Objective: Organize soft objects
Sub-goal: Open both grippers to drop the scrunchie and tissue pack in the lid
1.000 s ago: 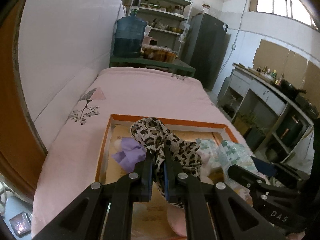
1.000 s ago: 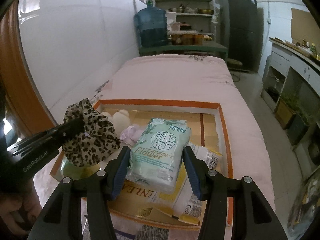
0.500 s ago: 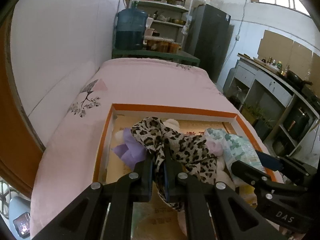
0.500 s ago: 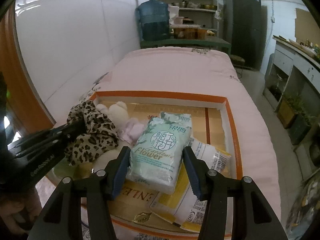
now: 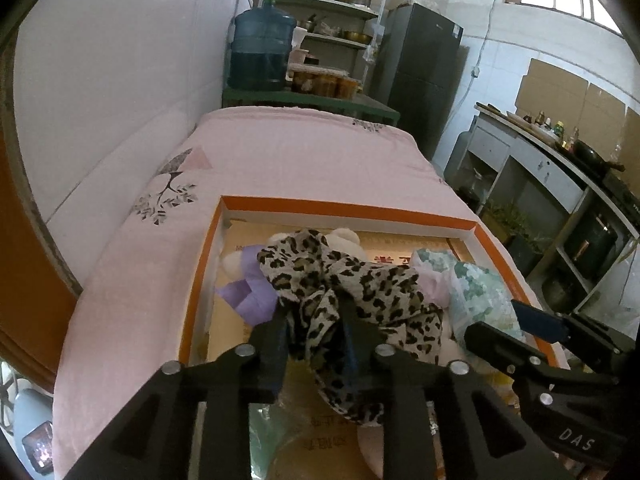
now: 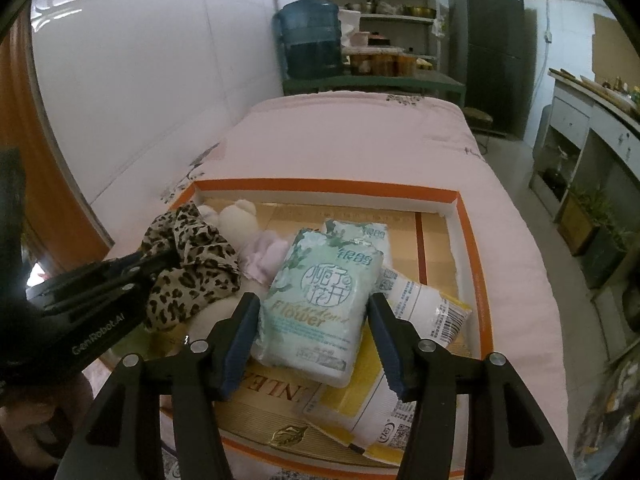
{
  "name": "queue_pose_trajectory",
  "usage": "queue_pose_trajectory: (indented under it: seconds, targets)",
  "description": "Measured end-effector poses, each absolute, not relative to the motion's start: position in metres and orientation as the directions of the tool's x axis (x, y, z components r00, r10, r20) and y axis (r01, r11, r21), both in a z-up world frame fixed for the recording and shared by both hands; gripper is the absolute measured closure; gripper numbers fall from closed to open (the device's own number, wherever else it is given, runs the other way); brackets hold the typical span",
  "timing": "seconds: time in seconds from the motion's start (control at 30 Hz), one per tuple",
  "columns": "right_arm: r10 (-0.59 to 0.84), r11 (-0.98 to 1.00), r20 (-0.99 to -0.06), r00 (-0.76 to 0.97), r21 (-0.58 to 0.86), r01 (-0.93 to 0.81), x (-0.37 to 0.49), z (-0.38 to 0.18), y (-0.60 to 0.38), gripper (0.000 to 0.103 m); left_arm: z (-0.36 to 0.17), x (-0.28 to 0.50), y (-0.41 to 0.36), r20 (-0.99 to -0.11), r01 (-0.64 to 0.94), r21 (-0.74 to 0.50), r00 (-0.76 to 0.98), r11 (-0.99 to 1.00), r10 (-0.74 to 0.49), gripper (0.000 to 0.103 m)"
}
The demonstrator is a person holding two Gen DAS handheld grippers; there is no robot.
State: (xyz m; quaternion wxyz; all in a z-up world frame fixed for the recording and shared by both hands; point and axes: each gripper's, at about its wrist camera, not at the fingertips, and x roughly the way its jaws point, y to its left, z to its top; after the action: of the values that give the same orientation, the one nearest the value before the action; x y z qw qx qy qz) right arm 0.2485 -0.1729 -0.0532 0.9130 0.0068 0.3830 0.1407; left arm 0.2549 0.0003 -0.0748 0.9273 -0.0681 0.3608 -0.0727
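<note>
Two grippers work over one shallow orange-rimmed cardboard tray [image 6: 466, 216] that lies on a pink bedspread [image 5: 304, 160]. Your left gripper [image 5: 316, 336] has just been opening its jaws, and the leopard-print fabric scrunchie [image 5: 360, 280] sits loosely between them — draped over the right-hand finger, no longer pinched, and resting on a cream plush toy [image 6: 240, 216] at the tray's left side. A lilac fabric piece [image 5: 250, 292] lies just beside it. Your right gripper [image 6: 314, 322] holds a pale green plastic pack of tissues [image 6: 320, 292] by its long sides; the left pad presses the wrapper, and whether the right pad touches is hard to tell. The pack hangs over a yellow and white plastic packet [image 6: 416, 300] on the tray floor.

To finish this step cleanly, part the left jaws a little wider before you draw back — the cloth looks likely to snag on the finger. Pull straight out along the fingers, and keep the tissue pack steady meanwhile.
</note>
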Motion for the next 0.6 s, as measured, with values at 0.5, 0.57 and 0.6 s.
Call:
queue_pose_trajectory:
  seconds: [0.5, 0.57, 0.6]
  targets:
    - [0.254, 0.963, -0.681, 0.687, 0.113, -0.244, 0.242, -0.045, -0.176, 0.038, -0.060, 0.239, -0.001, -0.634, 0.064, -0.144, 0.760, 0.987, -0.142, 0.051]
    - [0.254, 0.964, -0.674, 0.693, 0.117, -0.240, 0.239, -0.041, -0.178, 0.038, -0.056, 0.237, 0.000, -0.627, 0.064, -0.146, 0.766, 0.987, -0.143, 0.051]
    - [0.254, 0.964, -0.672, 0.696, 0.117, -0.239, 0.237, -0.039, -0.178, 0.038, -0.055, 0.236, 0.000, -0.625, 0.064, -0.145, 0.768, 0.987, -0.142, 0.051]
